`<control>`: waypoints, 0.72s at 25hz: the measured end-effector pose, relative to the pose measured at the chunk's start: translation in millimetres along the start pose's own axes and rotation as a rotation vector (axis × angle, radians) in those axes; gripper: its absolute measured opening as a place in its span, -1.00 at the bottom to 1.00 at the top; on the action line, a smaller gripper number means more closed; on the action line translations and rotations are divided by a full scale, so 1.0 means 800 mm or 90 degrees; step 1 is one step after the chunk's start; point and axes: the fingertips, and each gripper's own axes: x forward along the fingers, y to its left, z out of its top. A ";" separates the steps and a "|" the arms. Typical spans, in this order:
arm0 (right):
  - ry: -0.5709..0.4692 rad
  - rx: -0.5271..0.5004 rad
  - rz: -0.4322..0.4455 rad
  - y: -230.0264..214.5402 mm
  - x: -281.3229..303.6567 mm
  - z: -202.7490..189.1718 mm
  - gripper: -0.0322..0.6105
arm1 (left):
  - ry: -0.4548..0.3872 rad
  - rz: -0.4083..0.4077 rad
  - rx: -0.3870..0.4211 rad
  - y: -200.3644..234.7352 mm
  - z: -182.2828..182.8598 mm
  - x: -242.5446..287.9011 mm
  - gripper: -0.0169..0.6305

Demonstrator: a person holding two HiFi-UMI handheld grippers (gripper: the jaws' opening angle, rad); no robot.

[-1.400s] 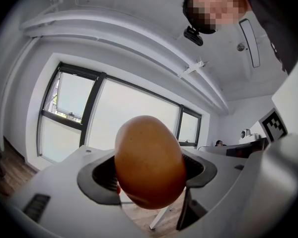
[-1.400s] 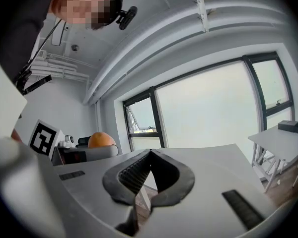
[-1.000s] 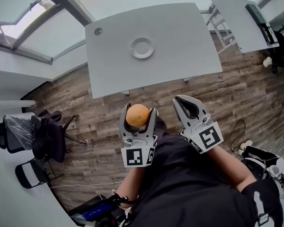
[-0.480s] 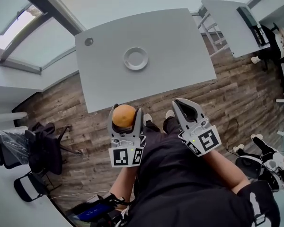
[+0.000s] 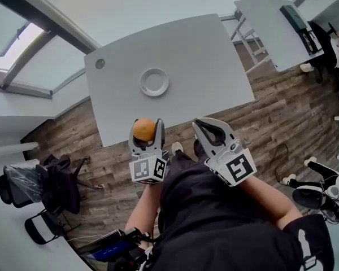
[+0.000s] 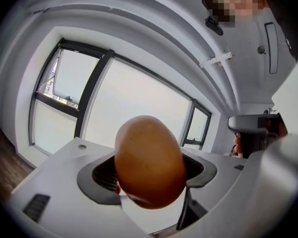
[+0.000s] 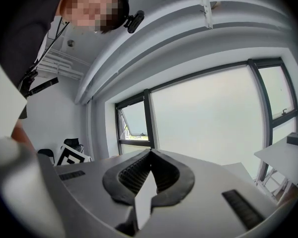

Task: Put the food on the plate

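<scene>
In the head view my left gripper (image 5: 145, 126) is shut on a round orange-brown piece of food (image 5: 144, 130), held up just short of the grey table's near edge (image 5: 175, 114). The left gripper view shows the food (image 6: 149, 162) filling the space between the two jaws, which press on its sides. A white plate (image 5: 155, 82) sits near the middle of the table, straight beyond the food. To the right at about the same height, my right gripper (image 5: 205, 127) is shut and empty, and in its own view the right gripper (image 7: 150, 155) has its jaw tips meeting.
A second grey table (image 5: 268, 24) with a dark device (image 5: 296, 17) stands at the back right. Dark office chairs (image 5: 51, 176) are at the left over wooden flooring (image 5: 271, 117). Large windows run along the left wall.
Both grippers have come nearer to the table's near edge. The left one still carries the food, and the table and plate have drifted lower and left in the head view.
</scene>
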 end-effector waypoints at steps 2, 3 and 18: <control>-0.008 0.004 -0.004 -0.016 -0.002 0.004 -0.91 | 0.025 -0.001 -0.001 -0.005 -0.019 0.028 0.11; -0.012 0.001 -0.007 -0.022 -0.001 0.006 -0.91 | 0.037 -0.002 -0.006 -0.003 -0.029 0.042 0.11; 0.001 -0.001 0.027 -0.072 0.043 -0.010 -0.91 | 0.156 0.006 -0.023 0.066 -0.112 0.157 0.11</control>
